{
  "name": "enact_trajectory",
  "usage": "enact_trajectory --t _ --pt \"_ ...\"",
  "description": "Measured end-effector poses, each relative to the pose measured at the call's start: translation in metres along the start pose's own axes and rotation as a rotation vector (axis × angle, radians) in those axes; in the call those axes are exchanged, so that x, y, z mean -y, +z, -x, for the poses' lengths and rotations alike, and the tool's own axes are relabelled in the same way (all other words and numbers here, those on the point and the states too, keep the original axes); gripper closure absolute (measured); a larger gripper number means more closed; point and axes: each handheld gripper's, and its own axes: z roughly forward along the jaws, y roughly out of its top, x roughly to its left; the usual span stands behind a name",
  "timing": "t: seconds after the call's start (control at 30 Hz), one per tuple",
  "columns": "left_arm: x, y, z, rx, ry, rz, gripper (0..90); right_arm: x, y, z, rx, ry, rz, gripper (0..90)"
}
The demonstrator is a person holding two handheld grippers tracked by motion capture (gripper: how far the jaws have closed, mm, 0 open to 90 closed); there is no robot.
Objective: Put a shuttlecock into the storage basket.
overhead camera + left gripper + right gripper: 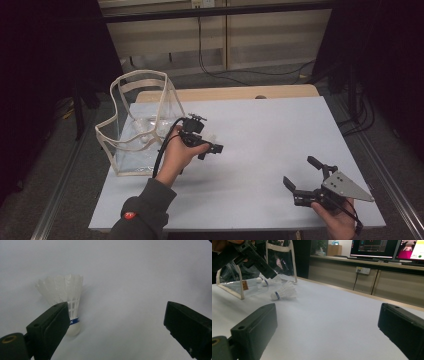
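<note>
The left gripper (212,146) hangs low over the white table (260,145), its jaws spread wide with nothing between them. In the left gripper view a white shuttlecock (65,302) lies on its side on the table just ahead of the left-hand jaw, part hidden behind it, cork end towards the camera and feathers fanned away. The blue band around the cork sits right at that jaw's tip. The jaws stand apart probably because the gripper is lining up to straddle the shuttlecock; as it stands the thing is off to one side of the gap, so the hand would need to shift over that way before closing.

Behind the left gripper, on its far side from the person, stands a clear bag with cream trim (142,125), its mouth open and upright. The right gripper view shows more shuttlecocks (261,281) inside it, so the bag is likely where the loose one belongs. Whether the shuttlecock touches the bag's near edge is hard to tell from here.

The right gripper (302,176) rests well apart at the person's near side of the table, jaws also wide and empty. It looks parked, kept out of the way while the left hand works, with its camera looking across the table at the shuttlecock (283,293).
</note>
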Motion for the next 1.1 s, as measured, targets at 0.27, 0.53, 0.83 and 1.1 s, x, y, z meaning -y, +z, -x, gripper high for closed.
enact_trajectory --t 0.27,0.53,0.83,1.1 --pt "0.003 0.005 0.001 0.004 -0.010 0.010 6.1 0.000 -0.001 0.000 -0.001 -0.001 0.004 2.4" --pt "0.005 0.010 0.000 -0.005 0.006 0.002 5.9 0.000 0.000 0.000 -0.002 -0.001 0.002 2.4" --pt "0.010 0.014 -0.001 -0.026 0.002 0.014 6.4 0.000 0.000 0.000 -0.003 0.000 0.001 2.4" --pt "0.011 0.016 -0.002 -0.065 -0.005 0.022 9.5 0.000 0.000 0.000 -0.003 0.002 0.001 2.4"
